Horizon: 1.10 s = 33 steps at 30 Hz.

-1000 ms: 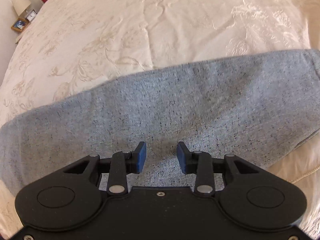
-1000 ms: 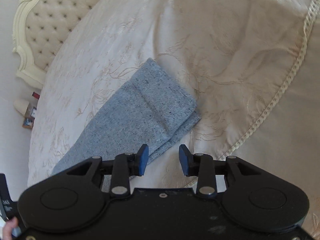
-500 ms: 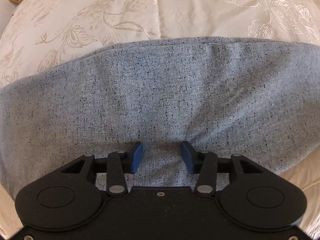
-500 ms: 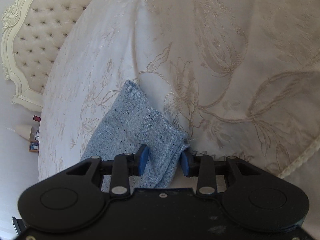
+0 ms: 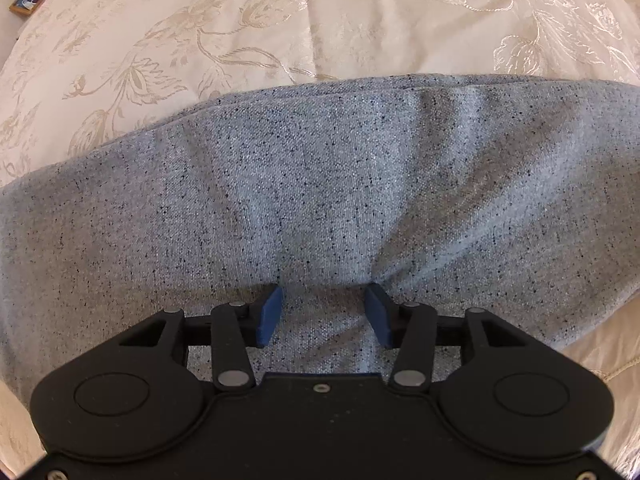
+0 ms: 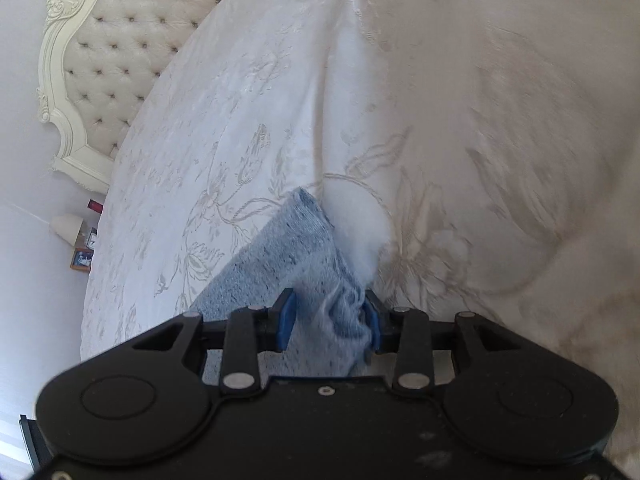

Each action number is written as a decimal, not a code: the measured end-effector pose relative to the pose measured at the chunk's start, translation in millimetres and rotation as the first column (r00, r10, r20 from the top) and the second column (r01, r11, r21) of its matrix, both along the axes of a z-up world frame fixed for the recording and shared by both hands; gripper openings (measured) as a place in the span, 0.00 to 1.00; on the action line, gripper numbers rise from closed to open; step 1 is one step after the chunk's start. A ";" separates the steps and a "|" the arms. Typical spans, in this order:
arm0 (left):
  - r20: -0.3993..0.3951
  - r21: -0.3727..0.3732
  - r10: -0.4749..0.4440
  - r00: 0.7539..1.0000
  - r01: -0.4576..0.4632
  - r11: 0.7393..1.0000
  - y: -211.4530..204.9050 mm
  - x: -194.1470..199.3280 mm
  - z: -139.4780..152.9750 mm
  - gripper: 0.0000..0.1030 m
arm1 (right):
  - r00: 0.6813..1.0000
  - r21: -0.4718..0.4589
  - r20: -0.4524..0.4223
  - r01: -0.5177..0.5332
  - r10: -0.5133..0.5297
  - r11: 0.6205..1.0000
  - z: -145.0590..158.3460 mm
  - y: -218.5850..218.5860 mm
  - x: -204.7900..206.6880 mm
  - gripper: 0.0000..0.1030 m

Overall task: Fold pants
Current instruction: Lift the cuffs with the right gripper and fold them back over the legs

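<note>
Blue-padded left gripper sits wide open, pressed into the grey pants lying crosswise on the bedspread; the right gripper, fingers apart, straddles their bunched end, so it seems nearer grasping.

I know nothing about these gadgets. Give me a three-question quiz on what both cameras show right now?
1. True or false: the left gripper is shut on the pants.
2. What lies between the right gripper's fingers?
3. The pants rest on: A) a floor B) a bedspread C) a chair.

Key: 1 false, its jaws are spread over the cloth. 2 an end of the pants. 3 B.
</note>
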State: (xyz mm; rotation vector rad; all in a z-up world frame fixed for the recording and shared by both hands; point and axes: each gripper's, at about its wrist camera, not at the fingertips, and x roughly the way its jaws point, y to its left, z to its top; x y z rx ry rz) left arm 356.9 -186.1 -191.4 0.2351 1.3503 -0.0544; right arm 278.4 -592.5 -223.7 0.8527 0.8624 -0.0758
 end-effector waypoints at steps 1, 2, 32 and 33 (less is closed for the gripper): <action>0.001 0.000 -0.003 1.000 0.003 1.000 0.2 0.0 0.1 0.55 | 1.000 0.004 -0.005 -0.017 0.017 1.000 -1.2 -2.0 7.1 0.38; 0.002 -0.001 -0.005 1.000 0.005 1.000 0.1 -0.4 0.1 0.55 | 0.999 0.008 -0.009 -0.033 0.033 0.999 -2.0 -4.0 12.2 0.38; 0.163 -0.012 -0.020 0.986 0.022 1.000 -45.9 60.5 28.9 0.47 | 0.977 0.030 0.025 -0.214 0.214 0.976 44.1 12.4 -2.4 0.09; 0.183 -0.019 -0.012 0.983 0.016 1.000 -42.2 52.9 37.5 0.47 | 0.977 0.030 0.023 -0.215 0.214 0.976 44.8 13.2 -1.7 0.09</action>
